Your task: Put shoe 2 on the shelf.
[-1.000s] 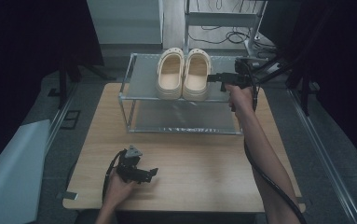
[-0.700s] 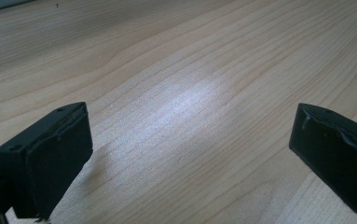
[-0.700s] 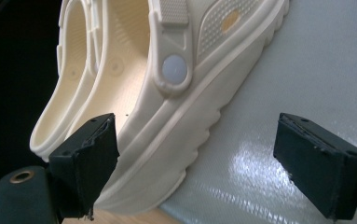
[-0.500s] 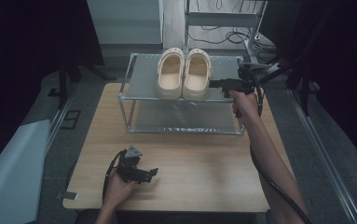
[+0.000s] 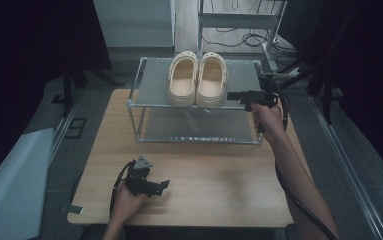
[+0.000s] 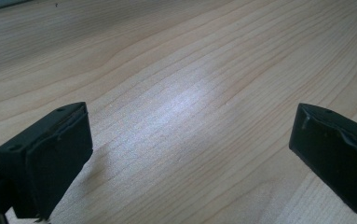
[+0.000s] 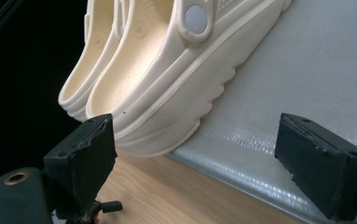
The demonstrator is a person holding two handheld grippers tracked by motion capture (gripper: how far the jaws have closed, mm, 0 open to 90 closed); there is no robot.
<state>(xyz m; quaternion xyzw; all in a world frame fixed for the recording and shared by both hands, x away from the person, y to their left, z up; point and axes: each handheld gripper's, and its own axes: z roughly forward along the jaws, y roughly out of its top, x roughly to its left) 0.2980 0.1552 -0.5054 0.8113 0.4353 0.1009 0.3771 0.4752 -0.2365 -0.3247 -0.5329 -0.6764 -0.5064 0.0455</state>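
Two cream clogs stand side by side on the top shelf of a metal rack (image 5: 149, 85), the left clog (image 5: 183, 79) and the right clog (image 5: 212, 80). My right gripper (image 5: 230, 96) is held level just right of the right clog's heel, jaws open and empty. In the right gripper view the right clog (image 7: 181, 79) lies ahead between the open jaws of that gripper (image 7: 204, 158), apart from both pads; the other clog (image 7: 92, 51) sits behind it. My left gripper (image 5: 165, 185) rests low on the wooden table (image 5: 204, 170), open over bare wood (image 6: 167, 70).
The rack has a lower grey shelf (image 5: 199, 125) and stands at the table's far half. The grey top shelf (image 7: 306, 70) has bare room right of the clogs. Cables and a stand lie behind the rack. A pale sheet (image 5: 9, 190) lies left of the table.
My right gripper has shifted left and slightly toward the person, closing in on the right clog's heel. The left gripper has stayed put.
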